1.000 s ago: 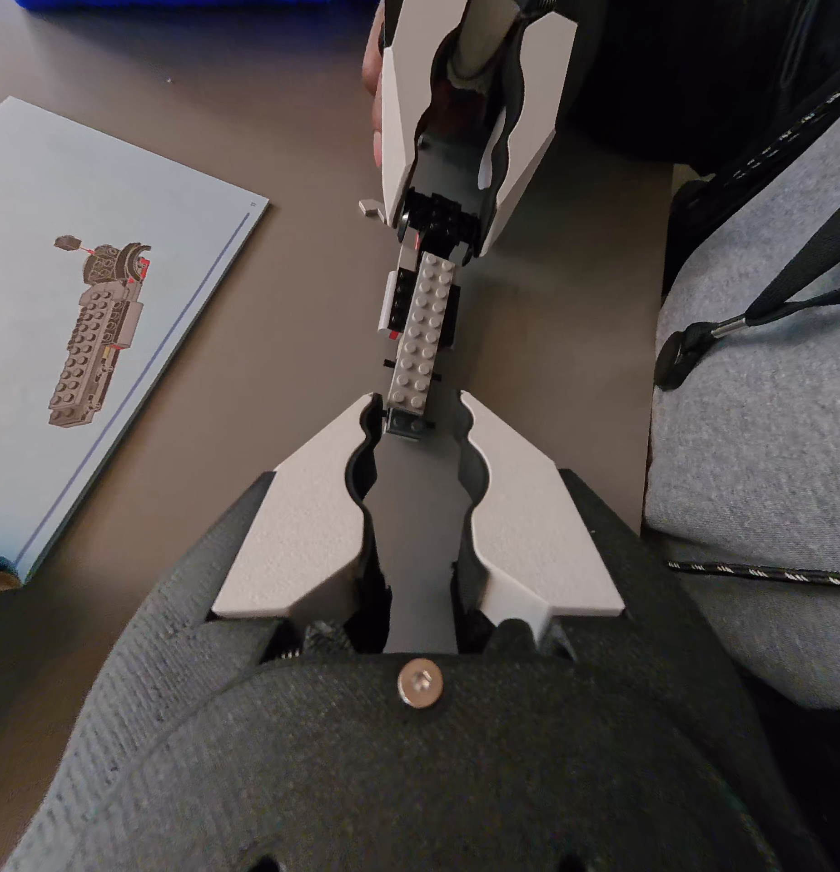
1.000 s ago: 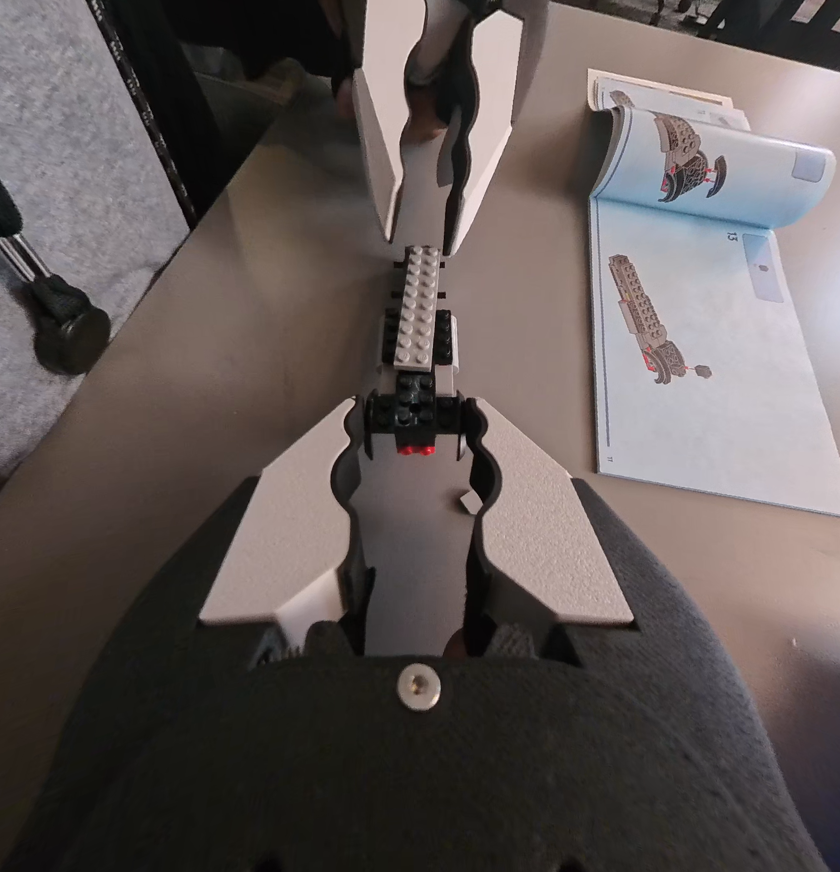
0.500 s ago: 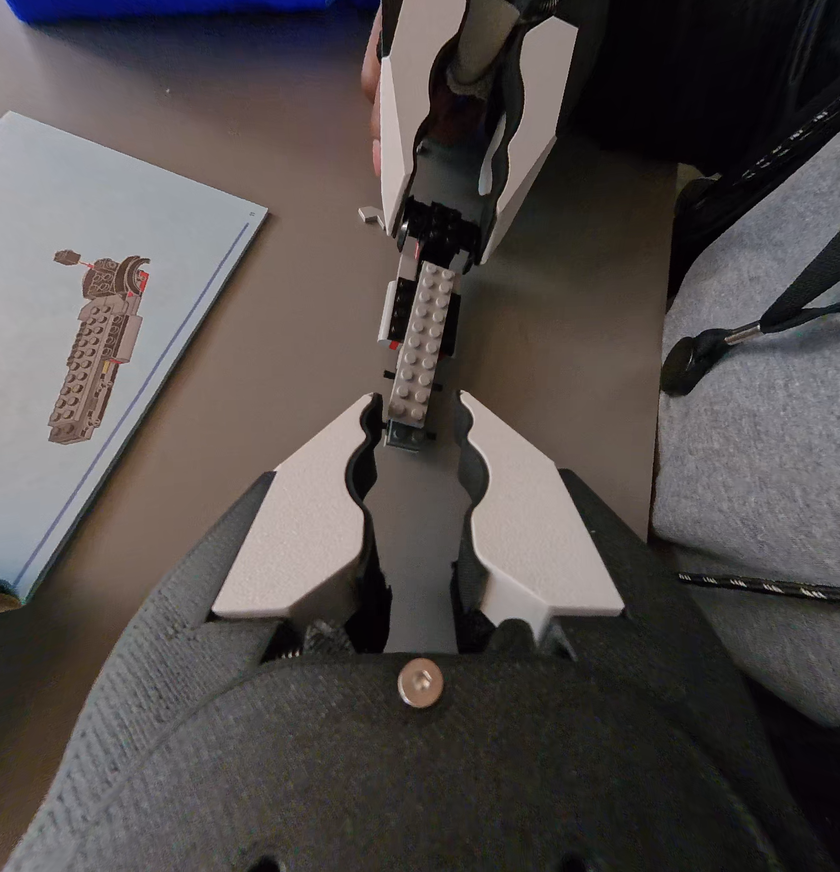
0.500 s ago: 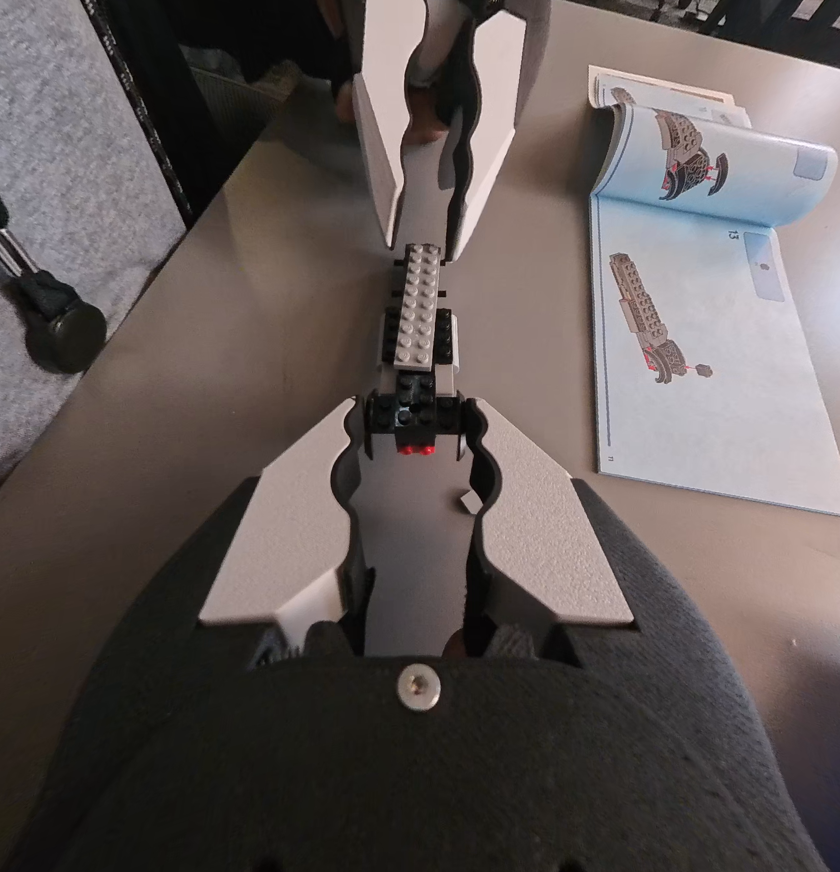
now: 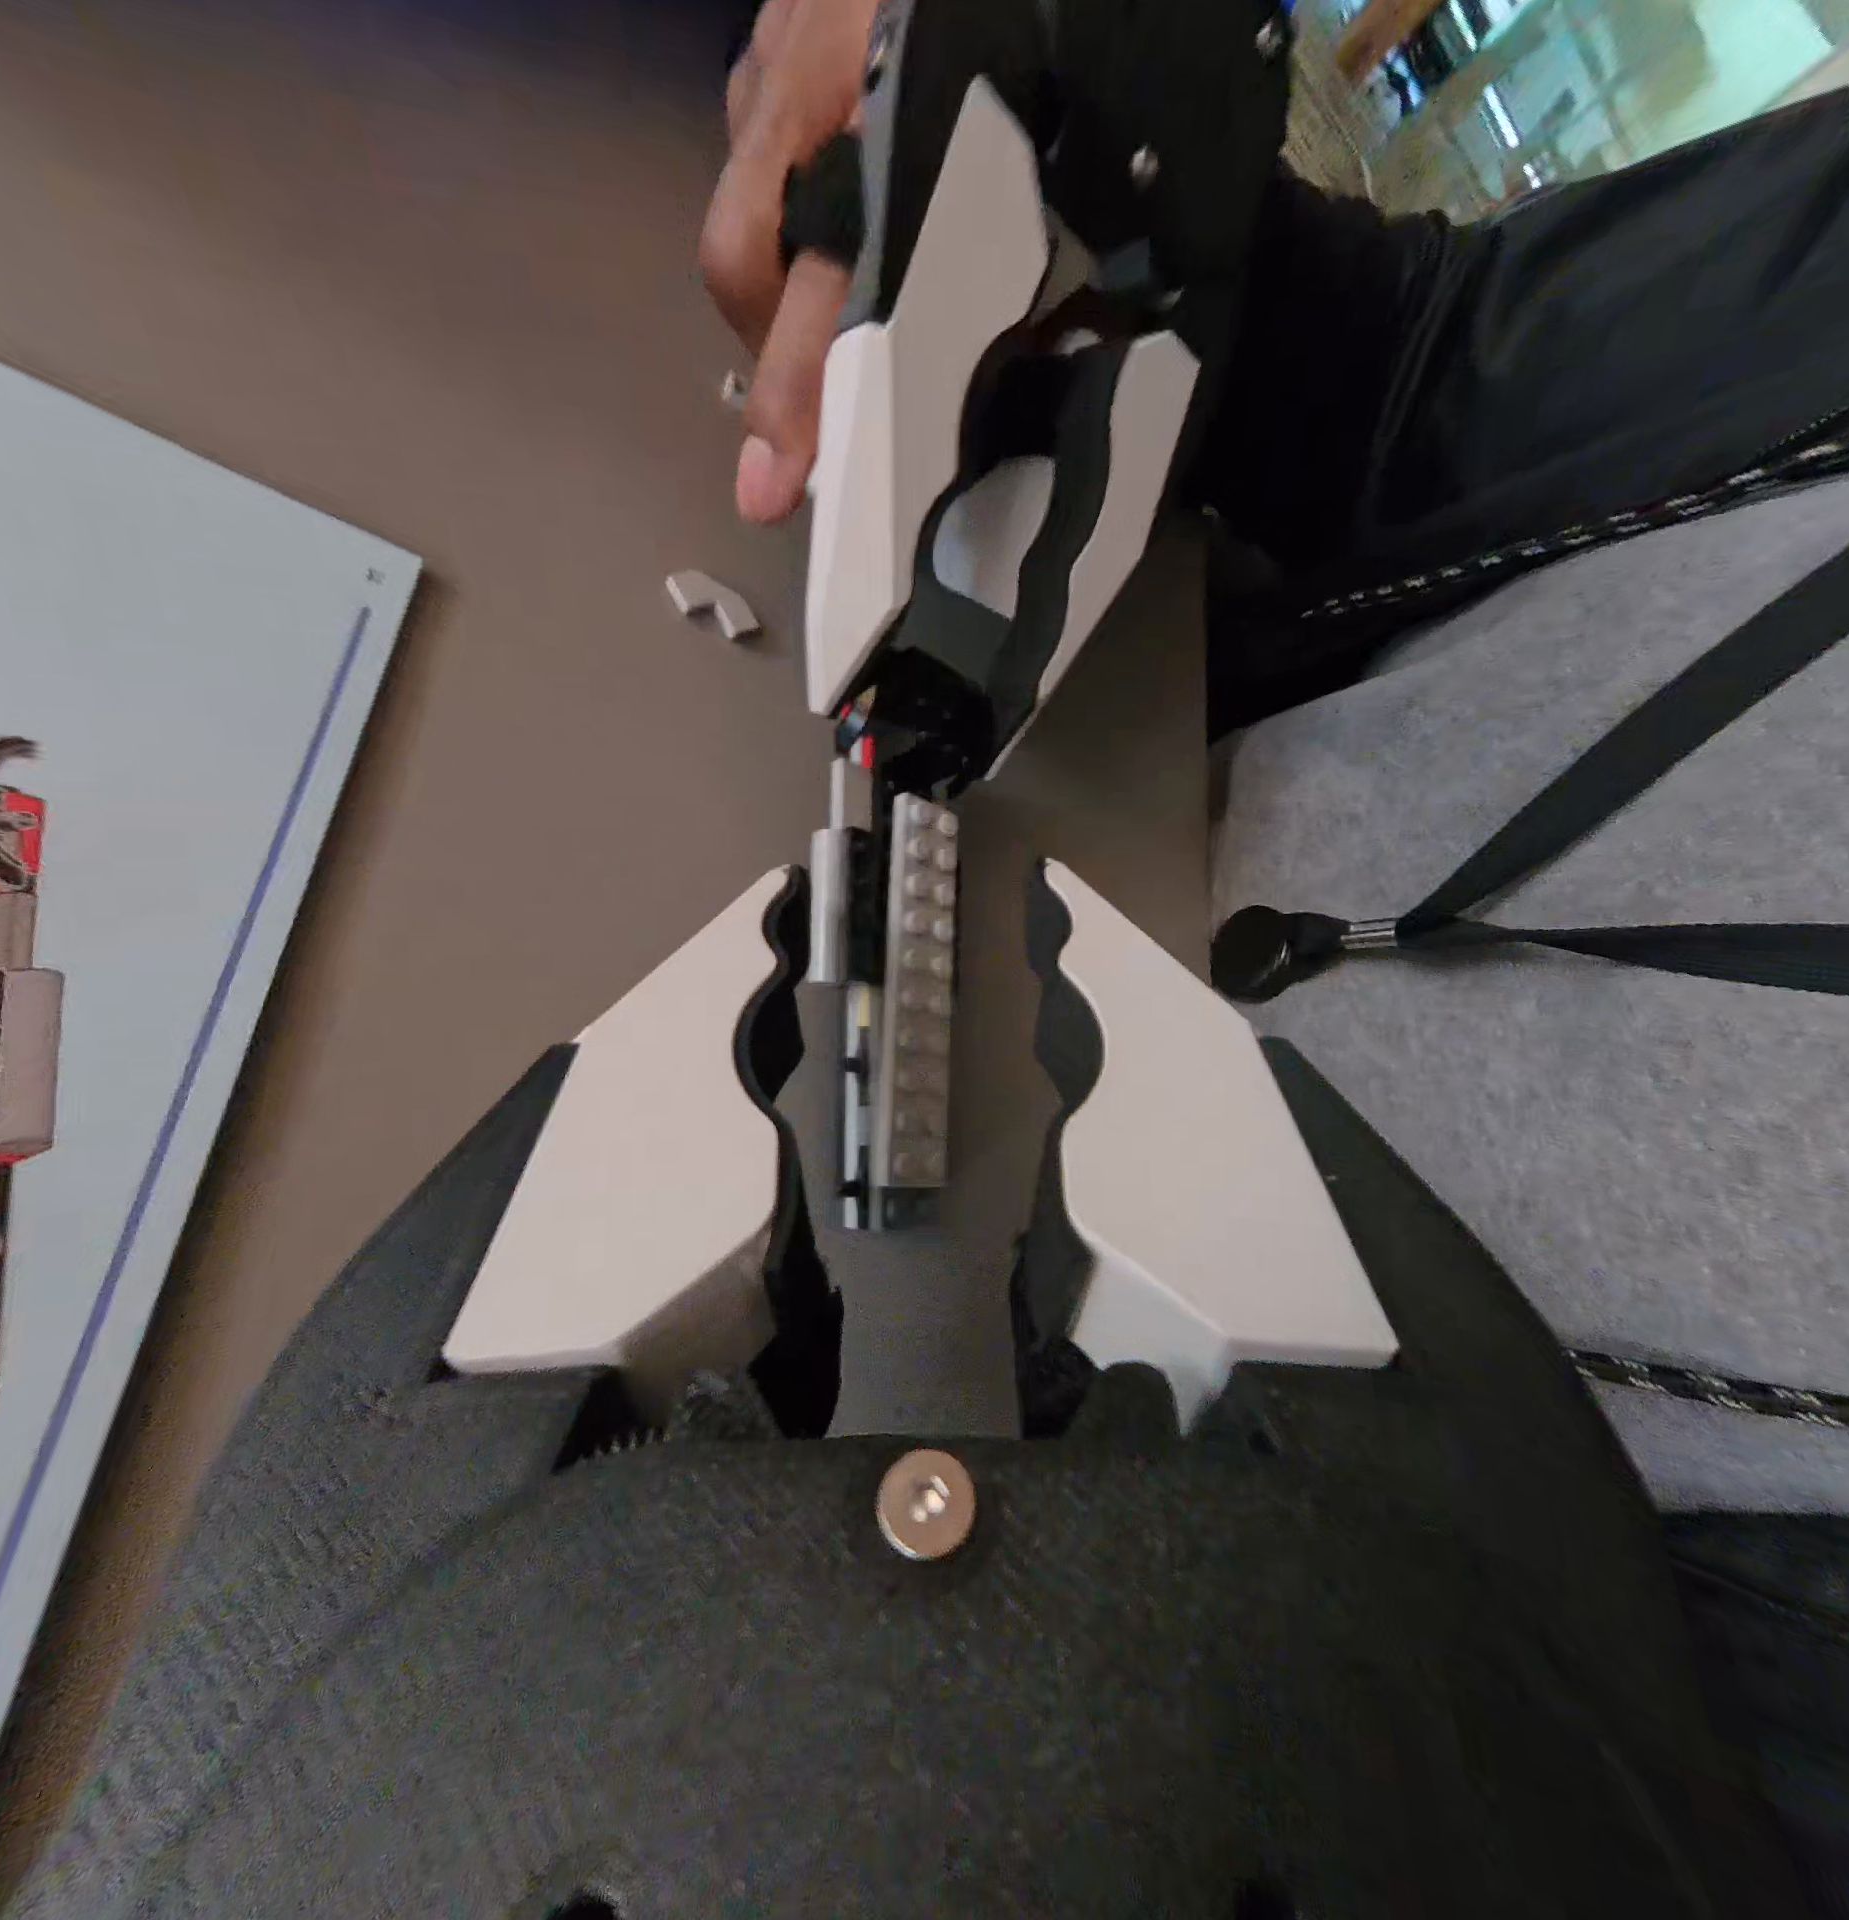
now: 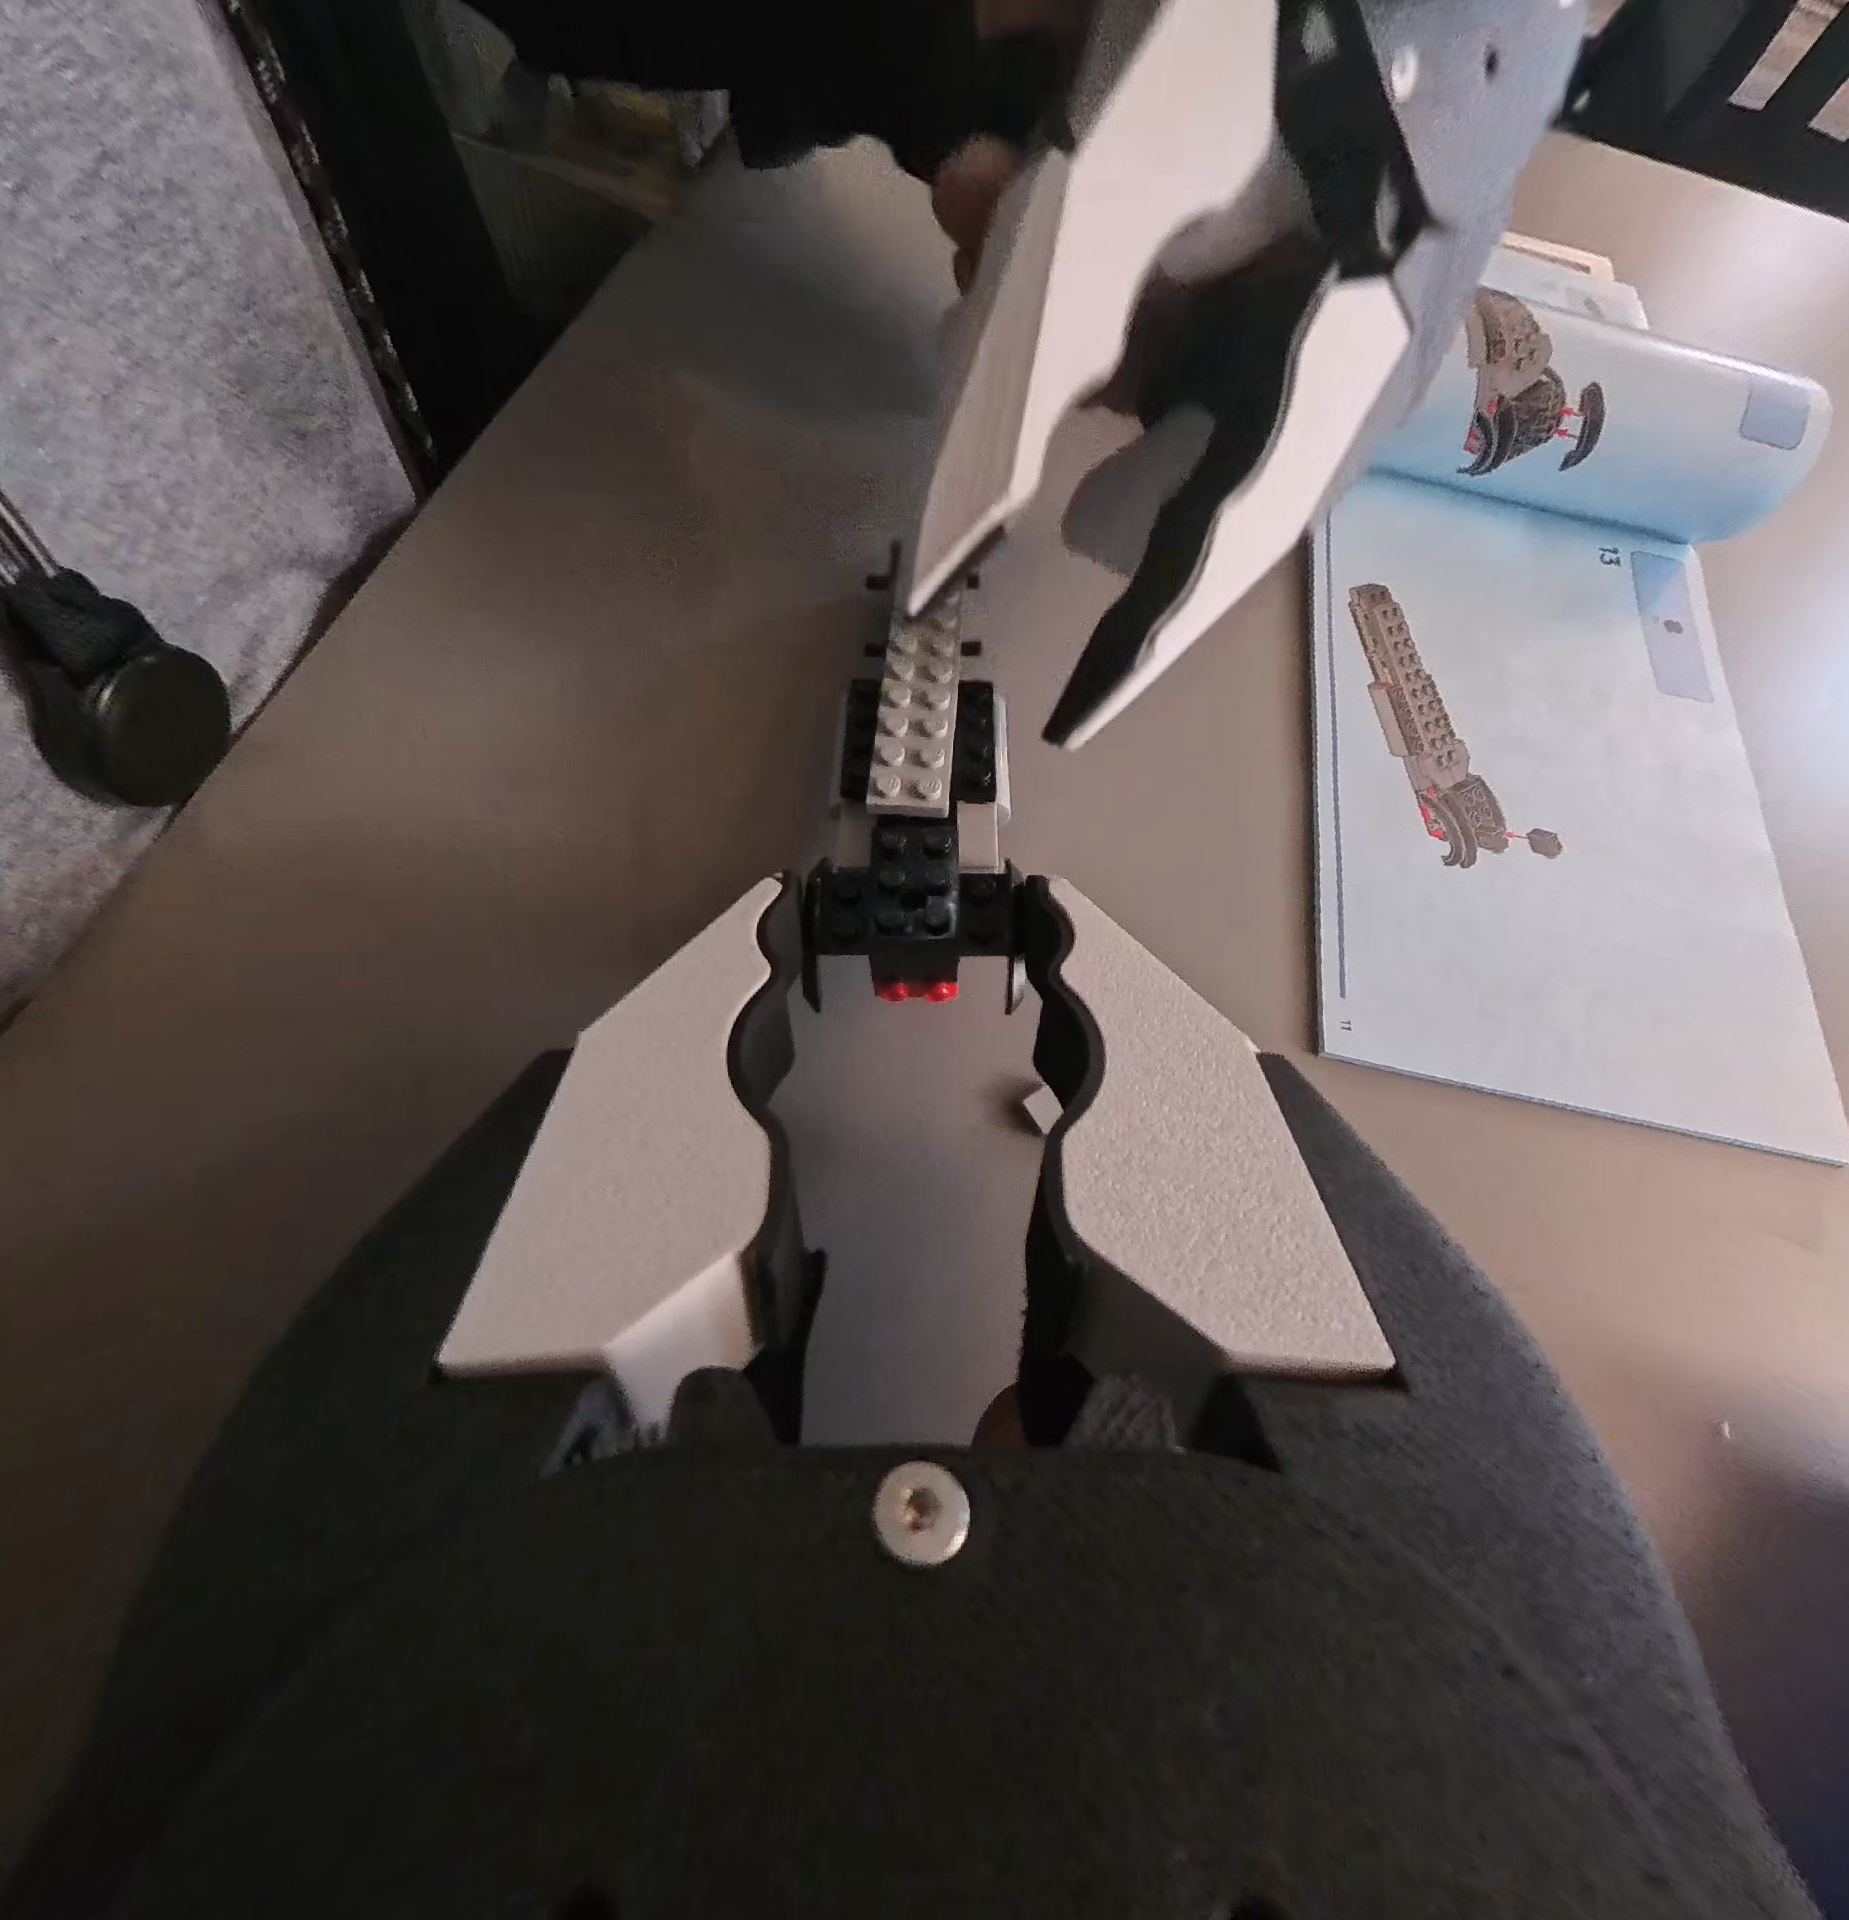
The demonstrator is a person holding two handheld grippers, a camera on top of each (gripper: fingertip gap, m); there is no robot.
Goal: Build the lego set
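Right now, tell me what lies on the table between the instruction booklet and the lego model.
In the left wrist view, one small loose grey piece lies on the brown table between the instruction booklet and the lego model; otherwise that stretch is bare.

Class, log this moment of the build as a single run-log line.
stage: holding lego model | right gripper: shut on lego model's black end | left gripper: open around grey end | booklet: open on table

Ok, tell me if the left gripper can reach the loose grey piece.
Probably yes: left gripper is open, and the grey piece lies uncovered on the table, close beside the right gripper.
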